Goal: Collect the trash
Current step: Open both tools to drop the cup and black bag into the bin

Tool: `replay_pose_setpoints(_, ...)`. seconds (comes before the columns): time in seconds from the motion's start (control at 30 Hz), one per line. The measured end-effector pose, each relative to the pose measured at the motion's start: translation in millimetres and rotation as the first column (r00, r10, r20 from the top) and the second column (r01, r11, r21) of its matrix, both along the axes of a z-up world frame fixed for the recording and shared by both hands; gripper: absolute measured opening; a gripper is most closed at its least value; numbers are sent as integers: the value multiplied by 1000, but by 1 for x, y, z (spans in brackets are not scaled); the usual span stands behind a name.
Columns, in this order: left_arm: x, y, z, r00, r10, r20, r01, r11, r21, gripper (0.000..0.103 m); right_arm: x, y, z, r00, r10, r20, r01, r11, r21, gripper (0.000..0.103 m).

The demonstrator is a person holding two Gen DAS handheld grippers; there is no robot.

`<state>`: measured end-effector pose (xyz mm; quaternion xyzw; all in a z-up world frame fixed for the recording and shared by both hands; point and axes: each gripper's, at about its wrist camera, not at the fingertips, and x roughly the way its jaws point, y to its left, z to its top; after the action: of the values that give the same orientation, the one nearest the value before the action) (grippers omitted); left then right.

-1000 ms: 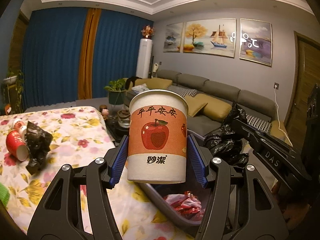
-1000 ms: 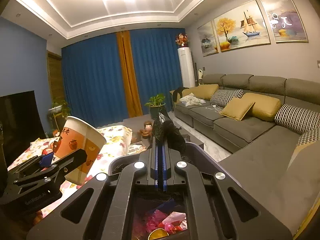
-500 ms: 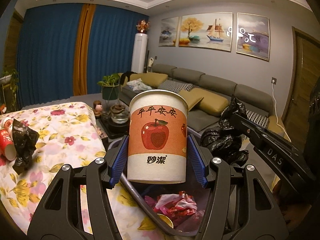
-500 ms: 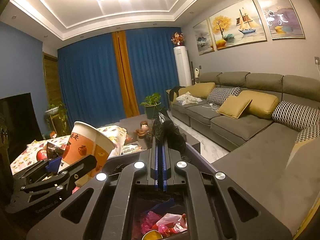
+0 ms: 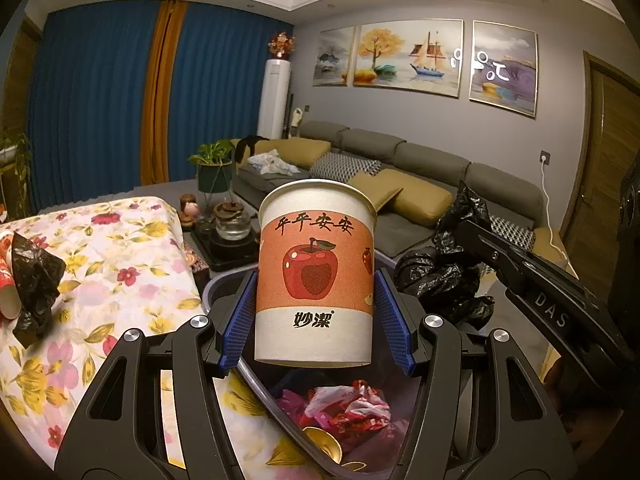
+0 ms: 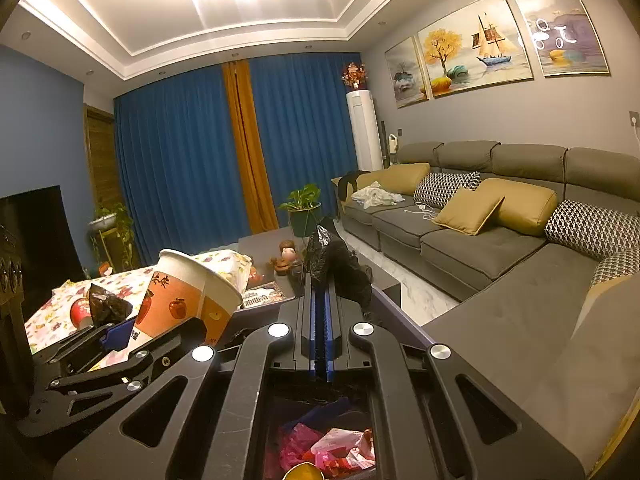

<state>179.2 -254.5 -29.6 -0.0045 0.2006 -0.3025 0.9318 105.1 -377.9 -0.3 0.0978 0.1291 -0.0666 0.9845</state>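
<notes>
We saw the left gripper [image 5: 316,312] clamped on a paper cup [image 5: 315,276], blue pads [image 5: 236,320] pressed on both sides of its lower half, cup upright, apple print facing us. Directly below the fingers sat the trash bin [image 5: 256,380], open, with pink and red wrappers [image 5: 344,408] inside. The cup hung over the bin's near rim, not in it. Right of the fingers, the right gripper [image 6: 320,308] had its fingers together, pinching a crumpled black plastic bag [image 6: 340,268] that stuck out past the tips; the bag hung over the bin's far side. Left of the left fingers lay the floral tablecloth [image 5: 120,264], and on it, further left, a red paper cup [image 5: 8,280] on its side touching another black bag scrap [image 5: 34,284]. Beyond the fingers: tea tray [image 5: 232,240], potted plant [image 5: 214,164], grey sofa [image 5: 400,176], blue curtains [image 5: 92,100].
</notes>
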Motion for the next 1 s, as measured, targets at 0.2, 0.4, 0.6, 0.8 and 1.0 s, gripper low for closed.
replay_pose_setpoints(0.2,2,-3,-2,1000,-8,-12,8,1000,0,57,3,-5,0,1000,2,-2,-2,1000,6,5)
replay_pose_setpoints(0.4,4,-3,-3,1000,-14,-20,14,1000,-2,58,5,-5,-1,1000,3,-2,-3,1000,8,5)
replay_pose_setpoints(0.6,7,-5,-4,999,-22,-34,22,1000,-8,58,7,-6,-1,1000,3,-5,-3,1000,12,5)
replay_pose_setpoints(0.8,9,-6,-6,998,-33,-47,33,999,-12,59,9,-8,0,1000,-1,-1,1,1000,18,5)
replay_pose_setpoints(1.0,11,-7,-11,999,-22,-47,22,1000,12,79,9,-10,1,1000,-18,15,18,999,29,44)
